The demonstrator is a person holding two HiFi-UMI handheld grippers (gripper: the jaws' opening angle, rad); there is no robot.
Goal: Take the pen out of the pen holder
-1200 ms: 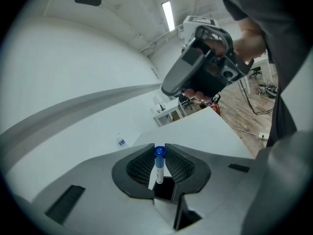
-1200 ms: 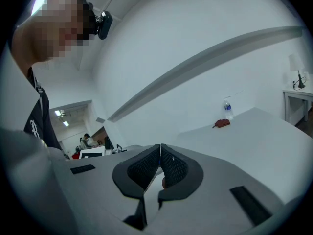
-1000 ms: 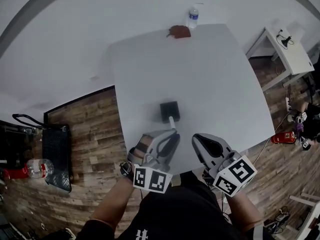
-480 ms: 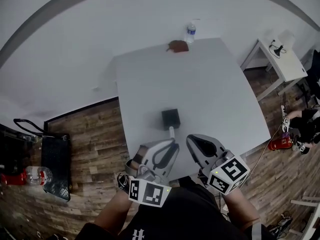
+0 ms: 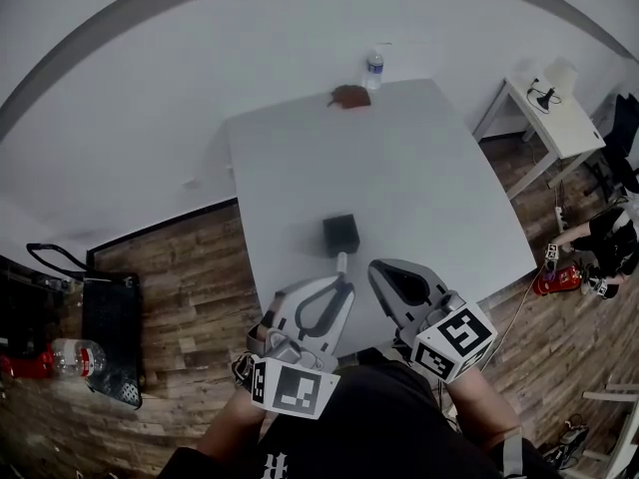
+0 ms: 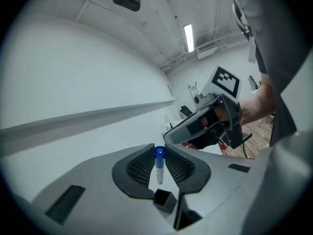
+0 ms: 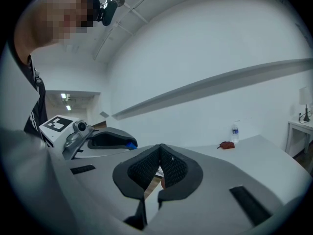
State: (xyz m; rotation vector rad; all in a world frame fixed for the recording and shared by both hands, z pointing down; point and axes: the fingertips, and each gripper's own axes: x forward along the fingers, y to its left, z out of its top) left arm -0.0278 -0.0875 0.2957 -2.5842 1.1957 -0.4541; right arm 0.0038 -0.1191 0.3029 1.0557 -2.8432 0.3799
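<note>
Left tool (image 6: 159,153) clamped on blue-capped pen (image 6: 159,166), tip just above black pen holder (image 6: 164,200) on tabletop (image 5: 419,168); right tool (image 7: 159,153) closed, empty

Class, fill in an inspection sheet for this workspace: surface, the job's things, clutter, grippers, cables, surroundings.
Surface: white table, matte and plain.
Job's things: black pen holder near the front edge; blue-capped pen above it, apparently just clear of it.
Clutter: water bottle and brown item at the far edge.
Grippers: left gripper shut on the pen; right gripper shut, holding nothing.
Cables: thin cable on the floor right of the table.
Surroundings: wood floor, white side table, black basket.
</note>
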